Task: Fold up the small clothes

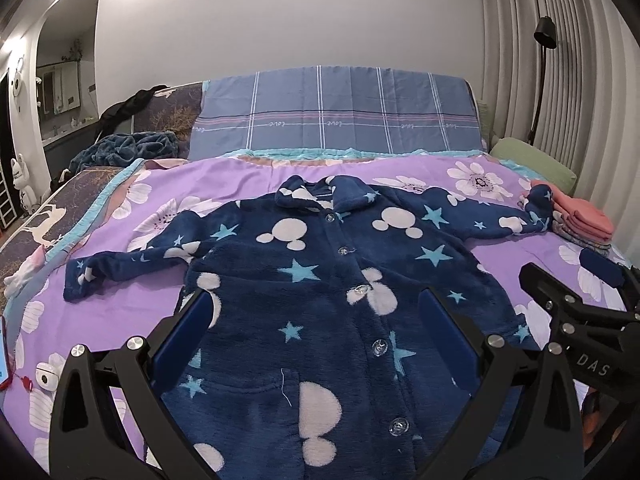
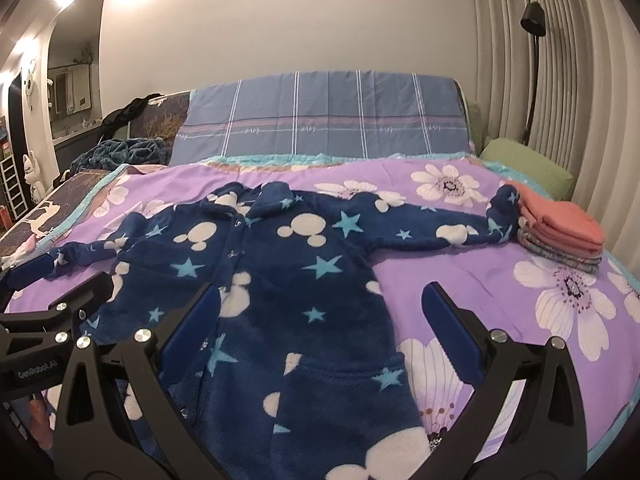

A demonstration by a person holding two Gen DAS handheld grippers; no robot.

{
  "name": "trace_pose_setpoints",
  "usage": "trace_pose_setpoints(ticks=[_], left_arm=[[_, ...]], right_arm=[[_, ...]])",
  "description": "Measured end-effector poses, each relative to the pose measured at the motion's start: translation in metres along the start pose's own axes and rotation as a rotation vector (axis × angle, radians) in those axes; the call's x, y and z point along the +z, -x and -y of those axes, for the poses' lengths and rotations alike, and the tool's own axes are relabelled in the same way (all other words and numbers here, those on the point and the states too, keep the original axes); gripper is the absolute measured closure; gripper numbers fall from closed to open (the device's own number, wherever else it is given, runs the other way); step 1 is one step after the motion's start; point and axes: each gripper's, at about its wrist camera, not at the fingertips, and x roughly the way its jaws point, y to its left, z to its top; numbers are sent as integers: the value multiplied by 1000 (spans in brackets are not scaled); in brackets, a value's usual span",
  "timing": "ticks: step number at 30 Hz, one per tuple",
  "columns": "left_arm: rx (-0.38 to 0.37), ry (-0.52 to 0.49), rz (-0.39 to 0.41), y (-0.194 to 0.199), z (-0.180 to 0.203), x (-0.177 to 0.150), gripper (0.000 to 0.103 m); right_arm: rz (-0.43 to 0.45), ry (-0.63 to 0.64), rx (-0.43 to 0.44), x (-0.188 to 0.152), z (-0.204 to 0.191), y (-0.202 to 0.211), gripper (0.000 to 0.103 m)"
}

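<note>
We hold both grippers low over the near end of the bed. The left gripper (image 1: 316, 308) hangs above the lower front of the jacket (image 1: 320, 280), jaws spread wide, nothing between them; its blue pads (image 1: 192, 336) frame the button row (image 1: 356, 290). The right gripper (image 2: 320, 300) sits to its right, jaws likewise wide apart and empty, its left finger over the fleece and its right finger over the bare quilt (image 2: 500, 280). Each gripper shows at the edge of the other's view.

The jacket is navy fleece with pale mouse heads and light blue stars. It lies face up on the purple flowered quilt, buttoned, collar (image 1: 316, 194) toward the headboard, hem toward us. Both sleeves are spread out sideways. The left sleeve (image 1: 120, 268) lies a little rumpled, its cuff near the bed's left edge. The right sleeve (image 2: 440, 224) stretches out, cuff just beside a stack (image 2: 560, 232) of folded clothes, pink pieces on top, greyish ones beneath; we cannot tell whether cuff and stack touch. A front pocket (image 2: 352, 376) shows near the hem.

Past the collar a blue checked pillowcase (image 1: 340, 116) leans upright. A green pillow (image 2: 524, 168) lies at the far right by the curtain (image 2: 560, 60).
</note>
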Motion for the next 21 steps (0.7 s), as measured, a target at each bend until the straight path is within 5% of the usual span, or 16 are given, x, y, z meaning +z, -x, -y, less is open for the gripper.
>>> trace_pose_setpoints(ticks=[9, 21], left_arm=[[23, 38, -5, -4, -2, -2, 1], [-52, 52, -64, -27, -12, -9, 1]], right_arm=[[-17, 6, -11, 0, -3, -3, 2], [-69, -1, -14, 0, -2, -19, 2]])
